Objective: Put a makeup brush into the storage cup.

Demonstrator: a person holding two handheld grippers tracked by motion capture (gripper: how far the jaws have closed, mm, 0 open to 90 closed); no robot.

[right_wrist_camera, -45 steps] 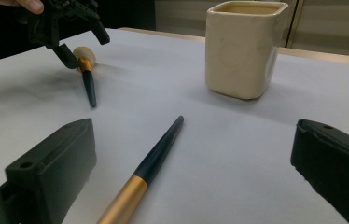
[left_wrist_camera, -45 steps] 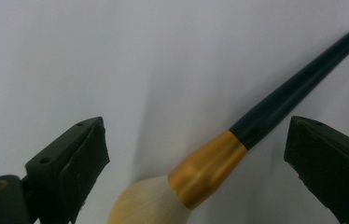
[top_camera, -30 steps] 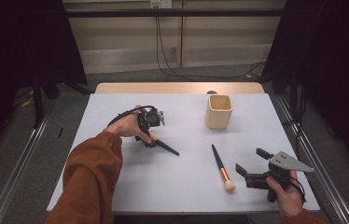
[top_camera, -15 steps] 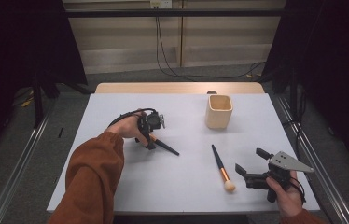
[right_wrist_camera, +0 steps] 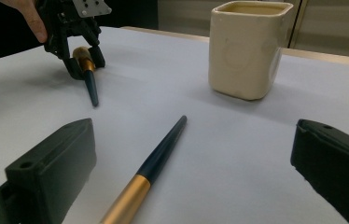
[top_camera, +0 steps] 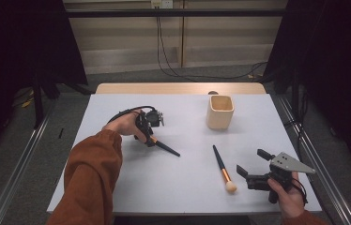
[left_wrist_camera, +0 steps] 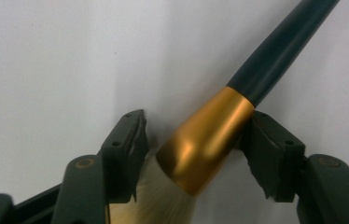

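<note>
High view, left to right across the white table [top_camera: 117,197].

Left gripper [top_camera: 146,136]: held in the person's left hand [top_camera: 125,123], orange-brown sleeve [top_camera: 91,180] behind it, tip down on the table left of centre. Its jaws have just been closing, with a makeup brush [top_camera: 165,148] between them. In the left gripper view the gold ferrule [left_wrist_camera: 205,140] lies slantwise in the gap; the right jaw touches it, the left jaw meets the pale bristles [left_wrist_camera: 154,200] beside it. The dark handle runs up and away to the right. Whether the pads press yet I cannot tell for certain.

Second makeup brush [top_camera: 222,163]: lying flat and free, right of centre, pale bristle head toward the person, dark handle pointing to the far side.

Cream square cup [top_camera: 220,111]: upright, beyond the second brush, well apart from both brushes.

Right gripper [top_camera: 253,168]: in the right hand [top_camera: 286,197] at the near right corner, grey three-cornered plate on top, jaws wide open with nothing clamped, aimed at the second brush.

No brand, label or lettering can be read on any item.
</note>
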